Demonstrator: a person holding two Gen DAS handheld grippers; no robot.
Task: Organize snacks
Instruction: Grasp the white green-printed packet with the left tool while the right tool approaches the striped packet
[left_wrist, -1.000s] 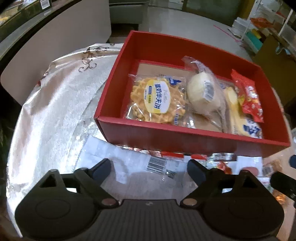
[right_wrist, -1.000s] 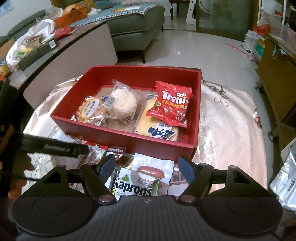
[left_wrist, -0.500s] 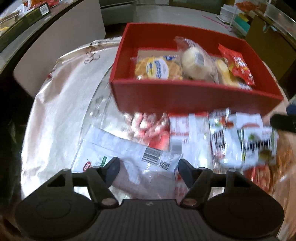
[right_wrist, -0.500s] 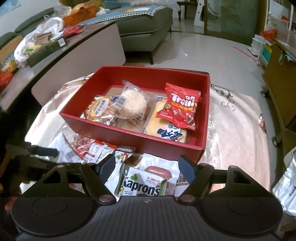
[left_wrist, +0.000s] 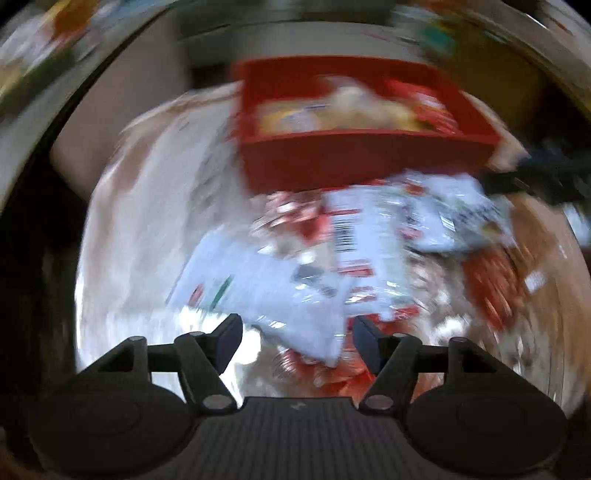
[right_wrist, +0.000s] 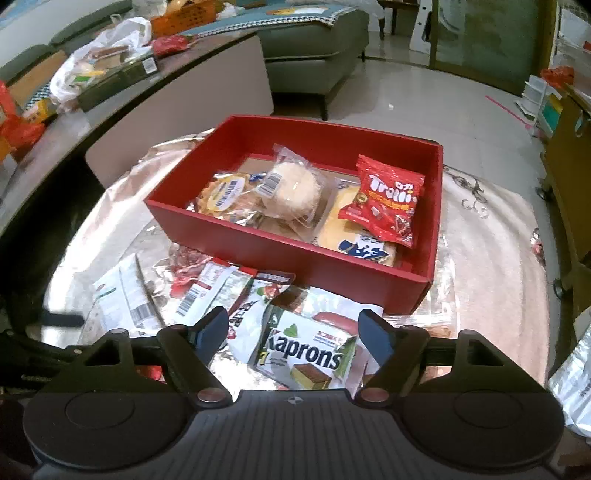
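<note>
A red box (right_wrist: 288, 254) on the foil-covered table holds a red Trolli bag (right_wrist: 388, 199), a round bun packet (right_wrist: 295, 190), a waffle packet (right_wrist: 225, 195) and a yellow cake packet (right_wrist: 343, 229). Loose packets lie in front of it. My right gripper (right_wrist: 295, 334) hovers over a green Kaprons packet (right_wrist: 306, 350) with its jaws opening and its pads clear of the packet. The left wrist view is motion-blurred. In it my left gripper (left_wrist: 297, 341) is opening over a white packet (left_wrist: 266, 291) whose corner lies between the fingers, with no visible press. The red box (left_wrist: 351, 162) is further back.
A long dark table (right_wrist: 110, 103) with bags and boxes runs along the left, and a green sofa (right_wrist: 314, 48) stands behind it. A wooden cabinet (right_wrist: 569, 177) stands at the right. A silver bag (right_wrist: 576, 387) lies at the table's right edge.
The left gripper has drawn back from the red box to over the loose packets, and its jaws have narrowed from wide. The right gripper stayed nearly in place with its jaws slightly wider.
</note>
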